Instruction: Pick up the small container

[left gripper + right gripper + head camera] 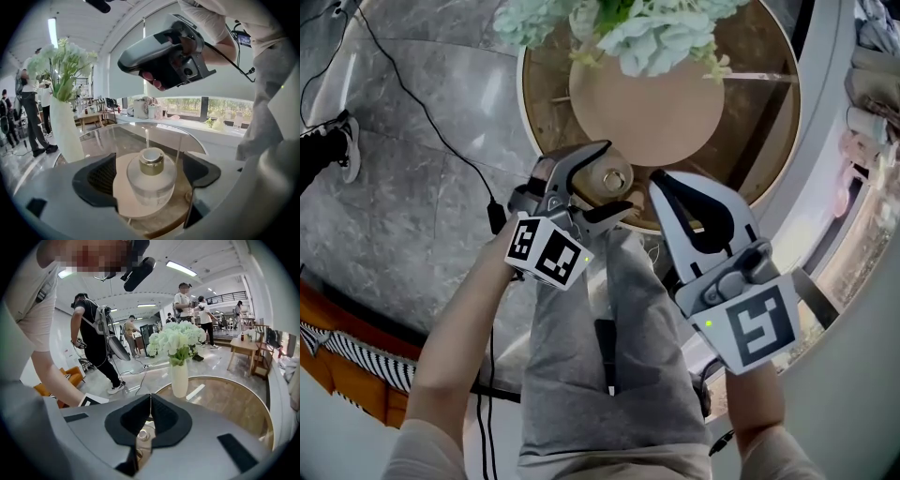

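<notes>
The small container (151, 185) is sitting on a pale round mat (121, 199) near the edge of the round bench (766, 122) closest to me. In the left gripper view, the tall white vase (64, 133) of pale flowers is standing off to its left.

My left tongs (150, 171) are gaping wide around the container, one pad on each side and neither touching it. My right tongs (150, 404) are hovering just beside them, closed and empty.

What I am worrying about is the edge. If one pad is meeting the glass before the other, it may be shoving the container across the mat towards the drop. If I am closing too high, on the rounded shoulder, the smooth wall may be slipping out of the pads. The closed right tongs are also near enough to be knocking it.

The container is looking squat and round, of frosted, see-through glass. A short gold collar is ringing its open white neck.
</notes>
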Tool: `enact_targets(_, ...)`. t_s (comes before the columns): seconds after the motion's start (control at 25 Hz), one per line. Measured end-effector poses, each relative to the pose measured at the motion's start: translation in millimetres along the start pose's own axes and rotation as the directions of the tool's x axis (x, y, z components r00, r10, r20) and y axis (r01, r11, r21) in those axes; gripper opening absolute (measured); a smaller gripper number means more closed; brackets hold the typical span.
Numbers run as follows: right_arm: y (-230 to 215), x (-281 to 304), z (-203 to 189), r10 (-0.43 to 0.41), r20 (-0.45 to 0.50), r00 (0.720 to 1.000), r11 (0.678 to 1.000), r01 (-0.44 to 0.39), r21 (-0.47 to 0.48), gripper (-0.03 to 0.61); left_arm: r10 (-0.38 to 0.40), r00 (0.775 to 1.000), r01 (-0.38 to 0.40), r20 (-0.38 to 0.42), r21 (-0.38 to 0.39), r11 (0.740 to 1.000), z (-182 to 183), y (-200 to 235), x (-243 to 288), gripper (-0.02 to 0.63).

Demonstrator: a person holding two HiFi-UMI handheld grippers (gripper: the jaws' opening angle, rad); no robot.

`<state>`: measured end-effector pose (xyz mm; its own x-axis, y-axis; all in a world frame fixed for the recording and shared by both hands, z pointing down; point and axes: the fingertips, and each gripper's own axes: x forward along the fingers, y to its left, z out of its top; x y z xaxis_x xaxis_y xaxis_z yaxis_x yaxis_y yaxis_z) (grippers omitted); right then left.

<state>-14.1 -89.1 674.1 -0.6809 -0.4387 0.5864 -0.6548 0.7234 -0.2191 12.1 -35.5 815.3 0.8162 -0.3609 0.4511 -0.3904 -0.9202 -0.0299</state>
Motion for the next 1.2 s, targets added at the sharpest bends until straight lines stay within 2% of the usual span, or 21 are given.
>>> enact_targets(0.28,-0.3,11.1,-31.4,0.022,-0.023,0.999,1.0,-0.022,0.004,0.008,0.019,1.0,-0.019,-0.01,-0.045,0.999,-19.4,-1.0,16.5,0.425)
enact_targets(0.52,3.5,20.0,-51.6,0.035,-0.026,0.999,0.999,-0.034,0.026,0.008,0.001,0.998,-0.005,-0.069,-0.048,0.999,-35.4,-4.3,28.1,0.425)
enact_targets(0.84,4.8,28.6,-74.5,0.051,-0.057,0.997,0.996,-0.046,0.076,0.008,0.013,0.997,-0.019,-0.08,-0.07,0.997,-34.5,2.1,36.6,0.423)
enact_targets(1.08,6.6,33.5,-84.3,0.067,-0.069,0.995,0.994,-0.061,0.085,0.008,0.014,0.992,-0.024,-0.126,-0.072,0.997,-37.0,5.8,41.3,0.422)
enact_targets(1.2,8.6,35.2,-87.3,0.088,-0.061,0.994,0.992,-0.082,0.092,0.009,0.013,0.992,-0.018,-0.127,-0.04,0.999,-37.4,4.2,41.7,0.402)
